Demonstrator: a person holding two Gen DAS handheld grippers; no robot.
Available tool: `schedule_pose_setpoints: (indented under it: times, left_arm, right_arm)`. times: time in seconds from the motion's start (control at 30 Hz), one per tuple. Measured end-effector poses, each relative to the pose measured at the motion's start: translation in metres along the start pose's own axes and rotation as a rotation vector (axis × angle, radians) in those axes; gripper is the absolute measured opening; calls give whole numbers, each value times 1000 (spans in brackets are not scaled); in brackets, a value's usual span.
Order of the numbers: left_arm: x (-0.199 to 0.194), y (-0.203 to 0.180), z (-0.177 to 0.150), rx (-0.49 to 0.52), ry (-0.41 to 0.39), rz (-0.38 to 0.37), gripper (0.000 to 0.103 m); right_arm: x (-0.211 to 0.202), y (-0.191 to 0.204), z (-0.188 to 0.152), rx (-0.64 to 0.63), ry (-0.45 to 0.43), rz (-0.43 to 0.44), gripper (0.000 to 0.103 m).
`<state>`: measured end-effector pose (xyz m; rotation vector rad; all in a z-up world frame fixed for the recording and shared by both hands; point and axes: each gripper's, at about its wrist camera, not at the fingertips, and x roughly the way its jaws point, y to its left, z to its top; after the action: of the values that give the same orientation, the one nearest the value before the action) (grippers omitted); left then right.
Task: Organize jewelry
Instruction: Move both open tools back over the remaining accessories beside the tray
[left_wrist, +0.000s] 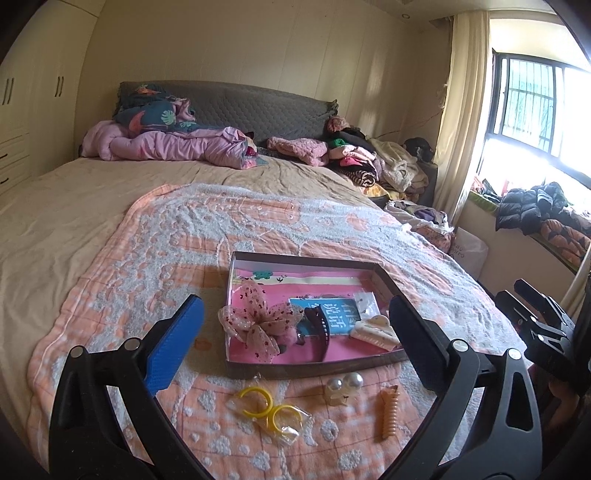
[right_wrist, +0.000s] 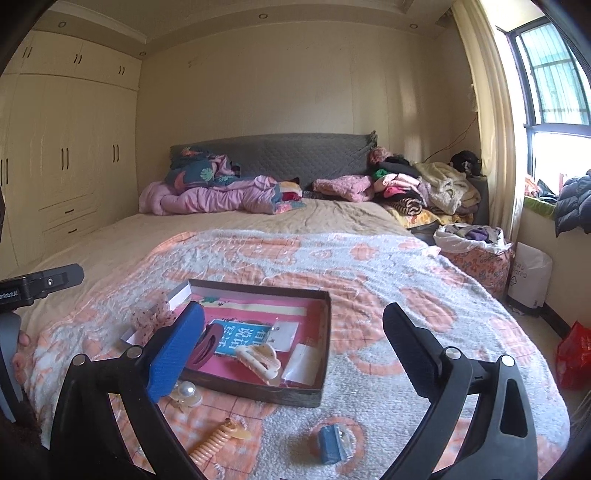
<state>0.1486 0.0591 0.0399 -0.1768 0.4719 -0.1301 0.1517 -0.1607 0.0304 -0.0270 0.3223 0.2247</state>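
Note:
A shallow dark box (left_wrist: 306, 370) (right_wrist: 258, 395) with a pink lining lies on the bedspread. In it are a pink mesh flower clip (left_wrist: 255, 321), a black hair clip (left_wrist: 321, 328), a cream claw clip (left_wrist: 375, 330) (right_wrist: 258, 360), a blue card (left_wrist: 338, 314) (right_wrist: 243, 338) and small plastic packets (right_wrist: 301, 363). In front of the box lie yellow hoops in a bag (left_wrist: 271, 410), a pearl clip (left_wrist: 343, 386) (right_wrist: 186, 393), an orange spiral clip (left_wrist: 389, 413) (right_wrist: 218, 441) and a small blue item (right_wrist: 330, 443). My left gripper (left_wrist: 295, 336) and right gripper (right_wrist: 293, 347) hover open above them, holding nothing.
The patterned bedspread (left_wrist: 177, 236) covers the bed's near half. Piled bedding (left_wrist: 166, 144) and clothes (left_wrist: 369, 162) lie by the headboard. Wardrobes (right_wrist: 62, 155) fill the left wall, a window (left_wrist: 535, 110) the right. Bags (right_wrist: 480, 251) stand on the floor beside the bed.

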Motion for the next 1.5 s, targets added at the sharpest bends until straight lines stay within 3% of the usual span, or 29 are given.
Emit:
schedule_pose_setpoints:
  times: [0.6,1.5]
  left_arm:
    - [-14,-18,-25,6,4,-35,92]
    - [-11,-42,-59,41,66,-74,92]
  right_arm:
    - [-36,-12,-22,-14,17,-41,95]
    - [-46,-13,-58,-17,82,-29,95]
